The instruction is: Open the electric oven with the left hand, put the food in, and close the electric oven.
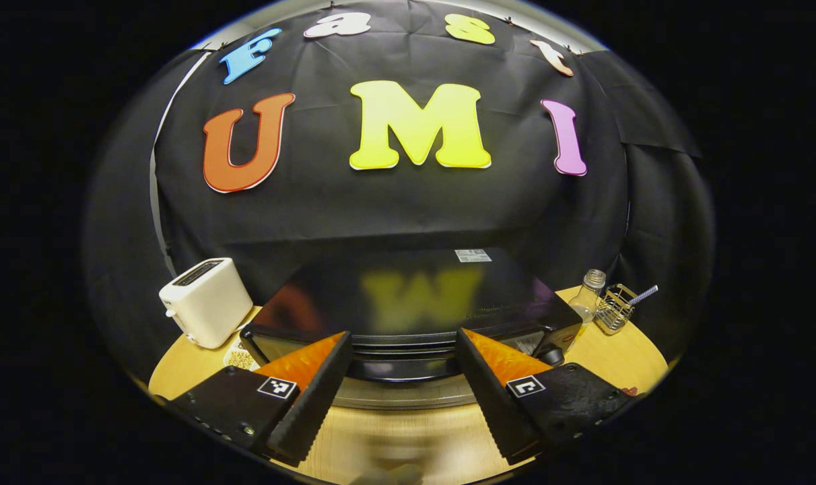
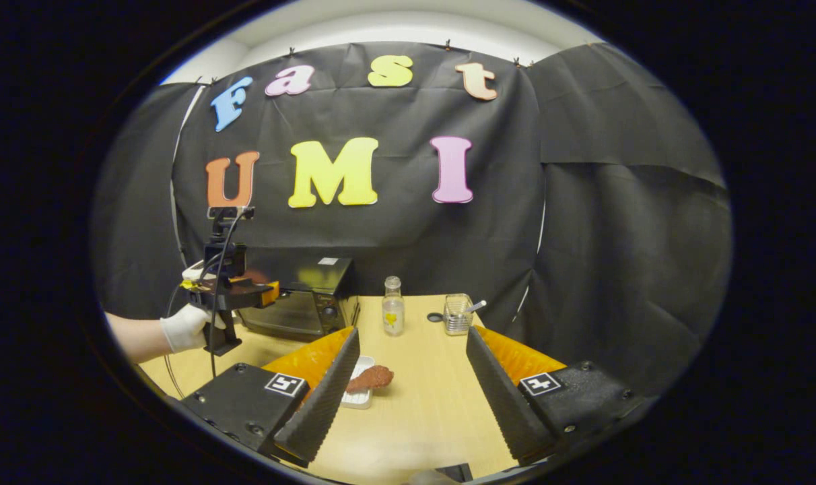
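Left gripper lining up on the electric oven door; food not yet loaded.

Left gripper view: fingers are sitting spread and empty, oven handle lying just ahead between the tips; best to be centring on the bar, closing square, then pulling down and out. Toaster is standing beyond the left finger.
Right gripper view: right gripper is waiting, fingers spread, empty; food on a white tray is lying just beside its left finger on the worktop, oven farther ahead-left.

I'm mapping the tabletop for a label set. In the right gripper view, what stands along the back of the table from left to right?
Electric oven → glass bottle → small dark lid → clear cup holding a utensil.
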`<state>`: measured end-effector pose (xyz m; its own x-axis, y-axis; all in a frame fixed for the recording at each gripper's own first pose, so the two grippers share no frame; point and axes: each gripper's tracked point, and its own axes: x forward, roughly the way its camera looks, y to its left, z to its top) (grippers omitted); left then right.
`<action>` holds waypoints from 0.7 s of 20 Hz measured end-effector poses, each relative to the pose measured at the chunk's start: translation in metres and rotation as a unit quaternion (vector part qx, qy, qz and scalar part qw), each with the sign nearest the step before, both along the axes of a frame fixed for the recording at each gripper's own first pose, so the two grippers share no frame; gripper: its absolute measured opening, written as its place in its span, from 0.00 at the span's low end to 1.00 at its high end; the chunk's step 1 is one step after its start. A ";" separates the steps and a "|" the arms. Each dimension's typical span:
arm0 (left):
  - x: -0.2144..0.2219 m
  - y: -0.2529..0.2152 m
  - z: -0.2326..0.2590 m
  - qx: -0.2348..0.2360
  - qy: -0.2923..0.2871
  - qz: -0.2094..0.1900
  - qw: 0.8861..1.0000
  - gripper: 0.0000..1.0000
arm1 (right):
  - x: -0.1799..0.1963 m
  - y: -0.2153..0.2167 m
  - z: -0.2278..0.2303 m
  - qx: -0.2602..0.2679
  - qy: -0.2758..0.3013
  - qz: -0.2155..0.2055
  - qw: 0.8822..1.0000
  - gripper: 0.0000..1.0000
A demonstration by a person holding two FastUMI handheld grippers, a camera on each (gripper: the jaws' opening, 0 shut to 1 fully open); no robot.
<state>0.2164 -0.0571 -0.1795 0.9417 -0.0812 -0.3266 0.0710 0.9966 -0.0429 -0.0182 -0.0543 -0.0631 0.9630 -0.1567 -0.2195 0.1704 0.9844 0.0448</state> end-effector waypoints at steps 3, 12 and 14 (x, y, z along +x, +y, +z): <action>-0.012 -0.001 0.001 0.004 -0.006 -0.004 1.000 0.97 | -0.002 0.005 -0.001 0.007 0.001 0.008 1.000 0.97; -0.057 -0.001 -0.017 0.001 0.010 -0.014 1.000 0.97 | -0.015 0.017 -0.015 0.018 0.014 0.025 0.999 1.00; -0.071 -0.001 -0.023 0.006 0.015 -0.014 1.000 0.97 | -0.018 0.020 -0.019 0.020 0.017 0.026 0.999 0.96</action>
<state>0.1454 -0.0585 -0.2026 0.9292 -0.1029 -0.3551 0.0975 0.9947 -0.0329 -0.0367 -0.0348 -0.0817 0.9617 -0.0963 -0.2566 0.1203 0.9895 0.0797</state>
